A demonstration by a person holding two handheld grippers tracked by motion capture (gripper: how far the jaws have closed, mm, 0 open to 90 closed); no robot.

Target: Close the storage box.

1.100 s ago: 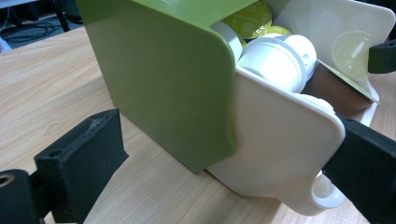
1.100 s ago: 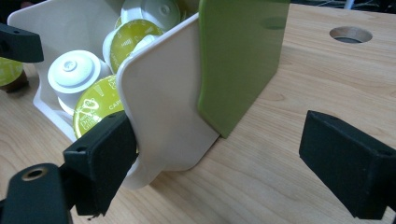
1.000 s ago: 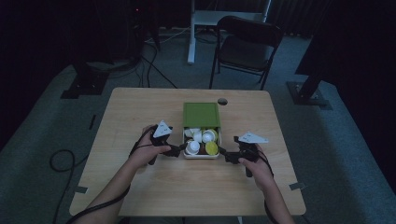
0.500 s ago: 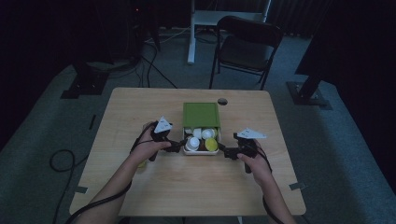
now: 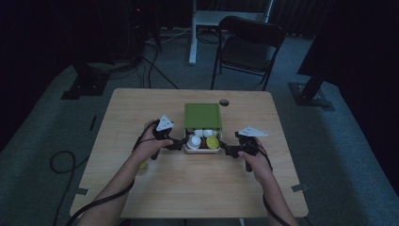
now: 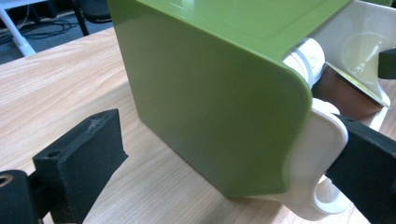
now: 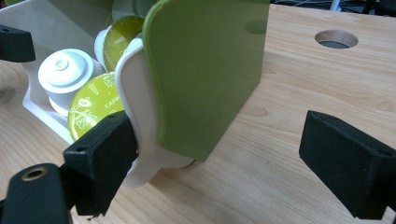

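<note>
1. Green box point(image 5: 202, 115) at table point(image 5: 141, 108) centre, long axis running away from the person. White drawer point(image 5: 201, 149) pulled partway out of its near end, holding capsules point(image 5: 211, 142) (white and yellow-green tops, a brown one).
2. Left gripper point(image 5: 176, 145) just beside drawer's left front corner. In left gripper view one jaw sits against drawer's white front tab point(image 6: 322, 154), the other stands apart over bare wood, box's green side wall point(image 6: 205, 107) between them. Jaws spread, gripping nothing.
3. Right gripper point(image 5: 226, 150) mirrors it at right front corner. In right gripper view one jaw touches the white tab point(image 7: 140, 121); the other is well apart on the table side. Released, nothing clamped.
4. Key relation: drawer lies between the two grippers, each abt equally near. Drawer slides along box's long axis, so prob. a push or pull goes that way.
5. Cable hole point(image 5: 224, 102) beyond box; chair point(image 5: 247, 44) past far edge.
</note>
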